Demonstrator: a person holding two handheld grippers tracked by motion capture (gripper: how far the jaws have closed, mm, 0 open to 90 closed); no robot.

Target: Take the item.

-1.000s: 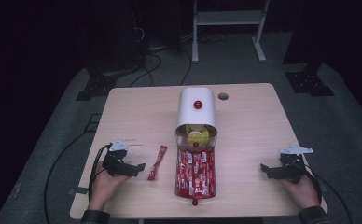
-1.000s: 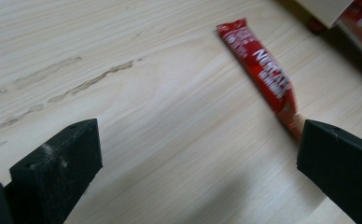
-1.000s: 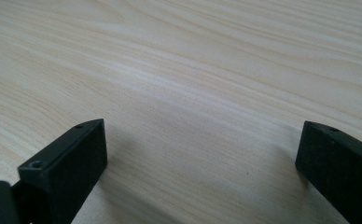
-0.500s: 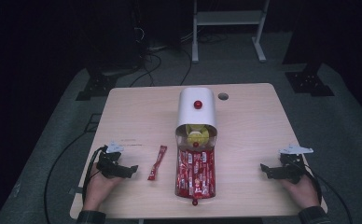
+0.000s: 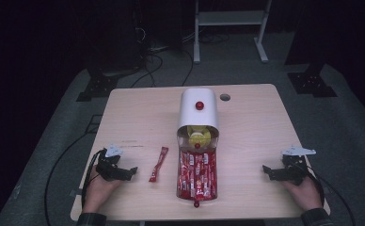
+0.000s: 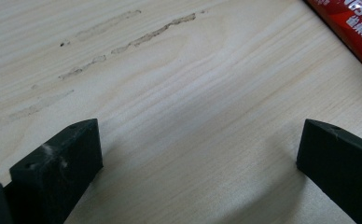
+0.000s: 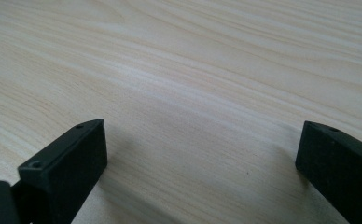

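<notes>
Left tool point(image 5: 131, 172), jaws spread wide and empty, is rested on the table point(image 5: 265, 127) just left of a loose red sachet point(image 5: 158, 164); right tool point(image 5: 266, 171), likewise spread, is held well apart near the right edge

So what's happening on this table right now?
A person sits at a wooden table with a two-jaw gripper in each hand. A white dispenser has its drawer open, packed with red sachets. One loose red sachet lies on the table beside the drawer. The left gripper rests open near that sachet without touching it. The right gripper rests open at the far side, holding nothing.
</notes>
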